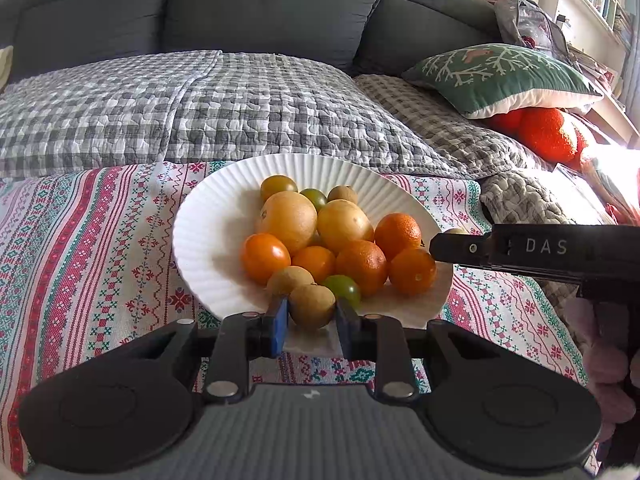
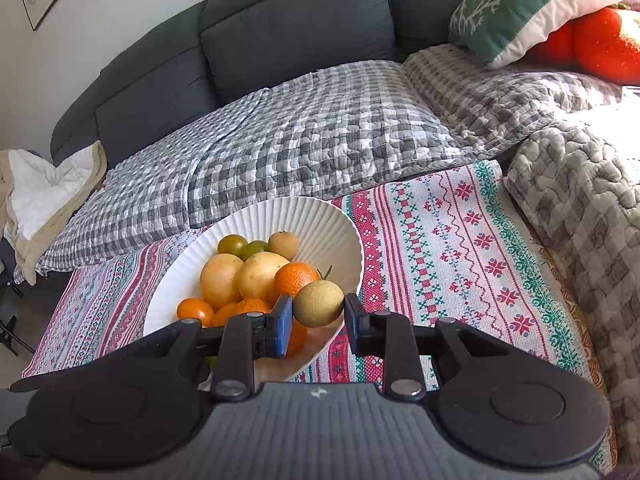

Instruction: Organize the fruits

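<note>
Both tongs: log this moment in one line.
left tongs: shut on longan | right tongs: shut on longan | plate: fruit piled

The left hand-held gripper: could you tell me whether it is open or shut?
Shut on a fruit: the left hand-held gripper has its pads pressed on either side of a small brown round fruit at the white plate's near edge.

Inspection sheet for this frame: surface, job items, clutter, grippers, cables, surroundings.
Surface: patterned tablecloth.
Job's things: white fluted plate piled with oranges, yellow fruits, green tomatoes, brown longans.
Clutter: nothing seen.
Grippers: left gripper shut on a longan at the plate's near edge; right gripper shut on another longan over the plate's rim.
Cables: nothing seen.
Surroundings: grey sofa, checked quilt, green cushion.
</note>
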